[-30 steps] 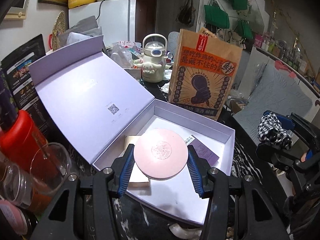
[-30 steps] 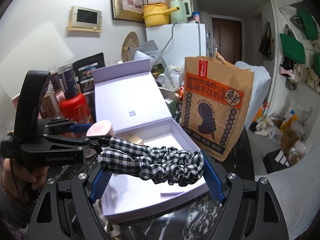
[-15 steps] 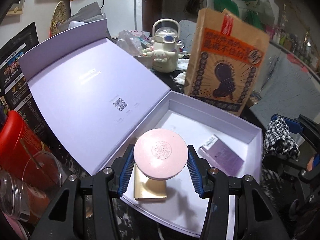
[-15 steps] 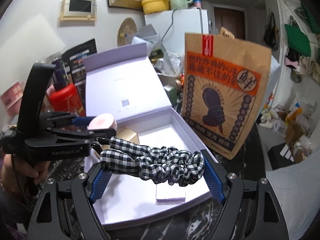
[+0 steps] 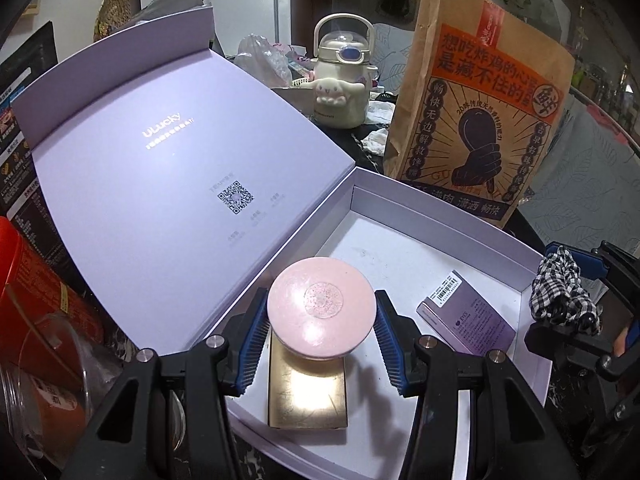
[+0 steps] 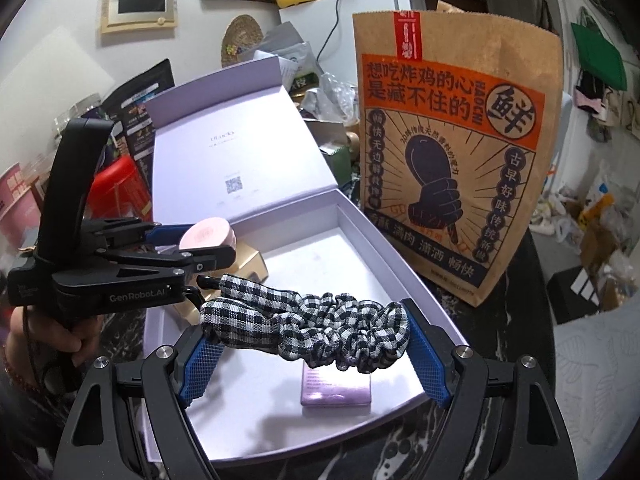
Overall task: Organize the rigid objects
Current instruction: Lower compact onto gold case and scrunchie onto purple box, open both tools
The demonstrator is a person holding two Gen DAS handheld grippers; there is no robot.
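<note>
My left gripper (image 5: 321, 334) is shut on a round pink compact (image 5: 321, 308), held just above a gold box (image 5: 307, 396) that lies in the open lilac gift box (image 5: 400, 208). In the right wrist view the same pink compact (image 6: 206, 234) hangs over the gold box (image 6: 250, 262) at the gift box's left side. My right gripper (image 6: 308, 344) is shut on a stretched black-and-white checked scrunchie (image 6: 304, 326), held over the near part of the gift box (image 6: 360, 224). A small purple carton (image 5: 466, 320) lies flat on the box floor, the purple carton (image 6: 336, 390) just below the scrunchie.
The box's lid (image 5: 168, 168) stands open to the left. A brown paper bag (image 6: 452, 152) stands behind the box's right side. A cream kettle-shaped bottle (image 5: 342, 84) sits further back. A red tin (image 5: 36, 320) and a clear cup (image 5: 60, 400) crowd the left.
Both grippers have moved forward and down over the gift box with their loads still held. The compact now hangs over the gold box, and the scrunchie sits lower, above the purple carton.
</note>
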